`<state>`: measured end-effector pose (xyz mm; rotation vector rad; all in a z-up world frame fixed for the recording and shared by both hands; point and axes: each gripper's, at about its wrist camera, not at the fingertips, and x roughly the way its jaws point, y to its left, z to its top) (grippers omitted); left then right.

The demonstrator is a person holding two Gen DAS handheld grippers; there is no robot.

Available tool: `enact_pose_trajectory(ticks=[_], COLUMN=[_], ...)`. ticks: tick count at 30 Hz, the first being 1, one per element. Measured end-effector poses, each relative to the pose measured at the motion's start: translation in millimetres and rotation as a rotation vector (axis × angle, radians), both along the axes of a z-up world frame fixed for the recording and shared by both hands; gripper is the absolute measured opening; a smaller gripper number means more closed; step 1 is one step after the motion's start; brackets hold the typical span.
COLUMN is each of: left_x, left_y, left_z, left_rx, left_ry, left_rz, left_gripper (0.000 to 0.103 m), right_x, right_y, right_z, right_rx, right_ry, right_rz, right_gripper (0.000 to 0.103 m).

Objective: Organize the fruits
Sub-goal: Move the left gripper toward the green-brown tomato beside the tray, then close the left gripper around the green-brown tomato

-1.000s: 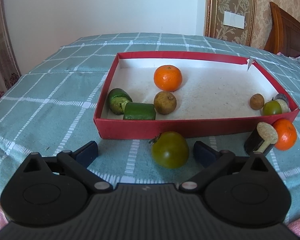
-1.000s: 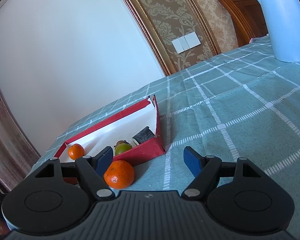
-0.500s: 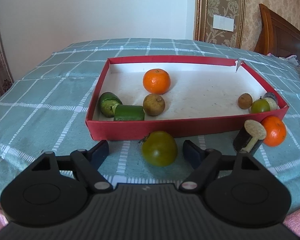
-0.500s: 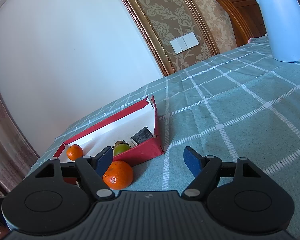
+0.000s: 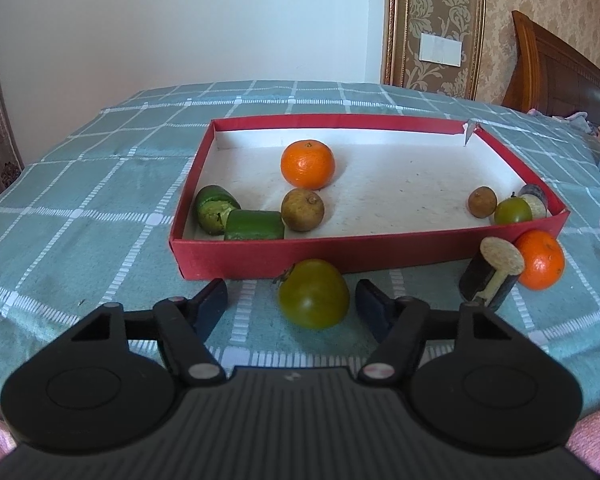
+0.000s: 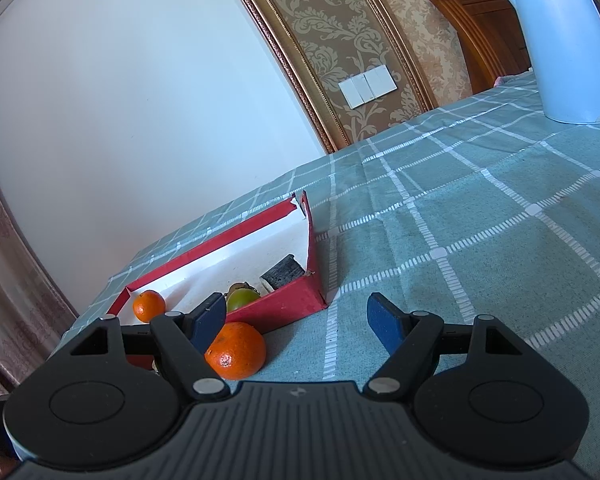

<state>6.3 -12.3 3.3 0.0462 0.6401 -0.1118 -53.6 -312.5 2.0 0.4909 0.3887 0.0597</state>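
Left claw [image 5: 291,304] just narrowed around green tomato [image 5: 314,299], pads not yet touching it. Sits between jaws, just short of red box [image 5: 340,250]; grip looks imminent. Right claw [image 6: 296,318] gaping, empty.

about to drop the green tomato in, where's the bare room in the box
Free: the white floor of the red box between the orange and the far right corner. Crowded: the near left corner by the cucumber pieces, and the near right corner by the small green fruit.

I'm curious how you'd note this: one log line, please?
left gripper: closing around round green tomato, not yet gripped | right gripper: open, empty | red cardboard tray: partly filled
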Motion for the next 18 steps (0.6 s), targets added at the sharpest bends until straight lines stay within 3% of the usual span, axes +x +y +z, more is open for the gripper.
enact_pose_trajectory(ticks=[5,10,12,16,18], left_x=[-3.0,-3.7,-5.3,-7.1,-9.6], left_y=[2.0,3.4,4.7,5.9,5.2], left_z=[0.1,0.4,0.5,0.6,0.9], left_rx=[-0.015,-0.023,-0.036,-0.043,-0.045], left_ry=[-0.012,-0.015,-0.021,-0.023,-0.026], left_rz=[0.0,-0.008,-0.025,-0.034,-0.04], left_gripper=[0.057,0.053,0.046,0.044,0.039], right_x=[-0.4,-1.3,-1.5,-0.9,-1.2], right_y=[-0.3,-0.6,-0.6,-0.2,-0.1], right_z=[-0.3,-0.5,-0.4,-0.4,-0.2], right_rx=[0.001,0.004,0.006,0.009,0.01], right_ry=[-0.001,-0.003,-0.005,-0.007,-0.009], right_rz=[0.001,0.0,0.0,0.002,0.003], right_gripper=[0.077,0.077,0.077,0.078,0.081])
